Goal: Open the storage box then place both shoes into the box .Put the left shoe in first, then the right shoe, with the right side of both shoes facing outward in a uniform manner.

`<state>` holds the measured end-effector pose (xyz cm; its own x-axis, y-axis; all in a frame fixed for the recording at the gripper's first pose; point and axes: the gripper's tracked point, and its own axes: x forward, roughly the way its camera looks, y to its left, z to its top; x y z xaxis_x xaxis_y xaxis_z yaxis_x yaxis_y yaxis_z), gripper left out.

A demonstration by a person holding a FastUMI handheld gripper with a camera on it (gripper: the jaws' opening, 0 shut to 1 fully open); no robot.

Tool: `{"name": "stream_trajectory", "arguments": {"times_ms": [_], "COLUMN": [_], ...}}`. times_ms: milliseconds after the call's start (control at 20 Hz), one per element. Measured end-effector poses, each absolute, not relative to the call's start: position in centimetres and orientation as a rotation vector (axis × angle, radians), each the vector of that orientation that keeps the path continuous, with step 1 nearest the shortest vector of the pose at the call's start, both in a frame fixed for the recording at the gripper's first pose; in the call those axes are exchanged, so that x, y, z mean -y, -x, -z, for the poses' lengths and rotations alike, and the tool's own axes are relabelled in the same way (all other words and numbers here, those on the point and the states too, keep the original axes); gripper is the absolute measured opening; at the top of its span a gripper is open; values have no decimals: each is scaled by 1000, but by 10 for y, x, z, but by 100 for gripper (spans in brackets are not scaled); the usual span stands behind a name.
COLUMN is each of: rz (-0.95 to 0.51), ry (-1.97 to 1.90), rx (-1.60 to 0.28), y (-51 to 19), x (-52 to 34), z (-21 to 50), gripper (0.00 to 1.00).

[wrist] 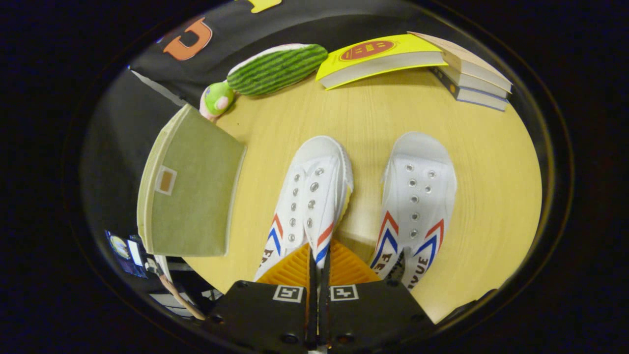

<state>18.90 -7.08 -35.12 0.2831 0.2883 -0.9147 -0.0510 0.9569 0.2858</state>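
Note:
Two white canvas shoes with red and blue chevrons stand on the wooden table (pixel 491 196), toes pointing away from me. The left-hand shoe (pixel 312 191) is tilted, and its inner side wall runs down between my fingers. My gripper (pixel 317 268) is shut on that wall near the heel opening. The right-hand shoe (pixel 417 196) rests flat just ahead of the fingers, a little to the right and apart from them. An olive green fabric storage box (pixel 191 187) with a small label tag sits left of the shoes at the table's edge. I cannot tell whether it is open.
A green striped plush toy (pixel 270 69) lies beyond the box near the booth wall. A yellow book (pixel 378 59) leans on a stack of books (pixel 471 73) at the far right. Bare tabletop lies between the shoes and the books.

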Motion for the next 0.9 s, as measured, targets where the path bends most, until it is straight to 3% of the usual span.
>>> {"name": "stream_trajectory", "arguments": {"times_ms": [500, 900], "rz": [-260, -300], "ry": [-284, -295], "rx": [-1083, -1009], "y": [-193, -200], "x": [6, -98], "z": [208, 170], "gripper": [6, 6]}}
